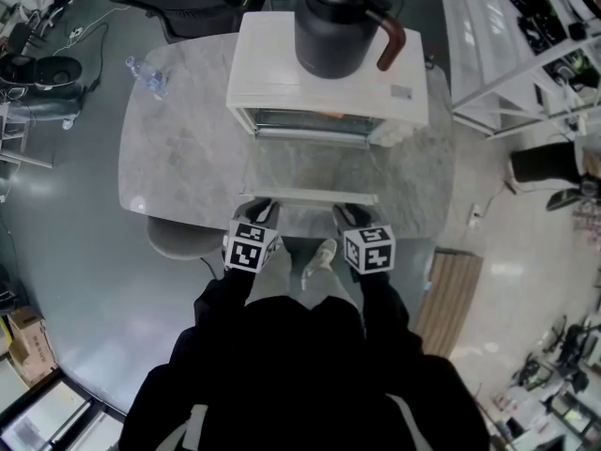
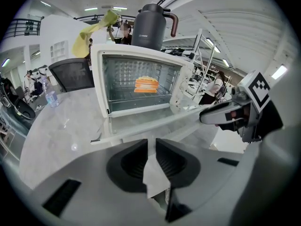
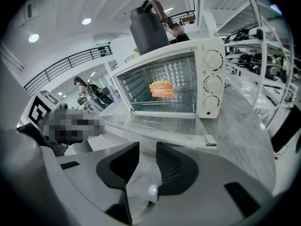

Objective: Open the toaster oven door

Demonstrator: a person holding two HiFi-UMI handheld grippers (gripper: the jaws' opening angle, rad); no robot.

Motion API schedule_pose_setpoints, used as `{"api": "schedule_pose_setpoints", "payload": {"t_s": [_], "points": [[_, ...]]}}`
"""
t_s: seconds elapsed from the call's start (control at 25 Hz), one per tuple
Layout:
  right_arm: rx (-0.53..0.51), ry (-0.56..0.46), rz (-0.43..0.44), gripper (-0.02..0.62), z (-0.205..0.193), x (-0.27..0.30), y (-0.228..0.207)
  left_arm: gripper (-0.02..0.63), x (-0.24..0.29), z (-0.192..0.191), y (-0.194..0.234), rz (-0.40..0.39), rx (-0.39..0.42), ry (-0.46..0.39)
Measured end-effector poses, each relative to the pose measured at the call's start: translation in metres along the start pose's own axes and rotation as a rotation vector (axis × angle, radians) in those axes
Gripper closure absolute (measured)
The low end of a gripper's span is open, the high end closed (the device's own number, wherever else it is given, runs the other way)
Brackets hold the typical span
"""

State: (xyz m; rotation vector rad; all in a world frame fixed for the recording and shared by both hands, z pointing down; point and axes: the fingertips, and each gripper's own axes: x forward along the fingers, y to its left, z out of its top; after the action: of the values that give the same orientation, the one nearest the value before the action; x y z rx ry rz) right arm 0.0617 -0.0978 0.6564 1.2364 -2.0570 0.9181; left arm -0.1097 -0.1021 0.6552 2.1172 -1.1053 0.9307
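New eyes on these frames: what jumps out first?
The white toaster oven in the middle of the marble table stands out, with its glass door dropped flat toward the person and a dark jug standing on its roof. Inside, layered orange-and-white food sits on the rack. The left gripper and right gripper hover at the door's near edge, jaws apart, nothing held.
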Motion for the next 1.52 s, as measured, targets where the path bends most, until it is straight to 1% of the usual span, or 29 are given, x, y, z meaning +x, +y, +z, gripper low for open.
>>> {"api": "schedule_pose_setpoints", "payload": {"t_s": [0.48, 0.68, 0.92, 1.12, 1.4, 1.52], "points": [[0.034, 0.018, -0.011, 0.488, -0.019, 0.007, -0.003, 0.554, 0.011, -0.018, -0.001, -0.013, -0.041, 0.039], [0.057, 0.022, -0.017, 0.502, -0.026, 0.011, -0.006, 0.563, 0.014, -0.021, 0.0, -0.012, -0.063, 0.038], [0.084, 0.031, -0.021, 0.503, -0.036, 0.018, -0.009, 0.566, 0.023, -0.03, 0.001, -0.006, -0.083, 0.053], [0.096, 0.059, -0.024, 0.515, -0.046, 0.022, -0.009, 0.58, 0.027, -0.039, 0.004, -0.004, -0.121, 0.058], [0.111, 0.072, -0.06, 0.526, -0.057, 0.029, -0.016, 0.583, 0.036, -0.049, 0.005, 0.004, -0.174, 0.064], [0.129, 0.076, -0.058, 0.528, -0.062, 0.035, -0.017, 0.583, 0.042, -0.054, 0.006, 0.007, -0.195, 0.071]]}}
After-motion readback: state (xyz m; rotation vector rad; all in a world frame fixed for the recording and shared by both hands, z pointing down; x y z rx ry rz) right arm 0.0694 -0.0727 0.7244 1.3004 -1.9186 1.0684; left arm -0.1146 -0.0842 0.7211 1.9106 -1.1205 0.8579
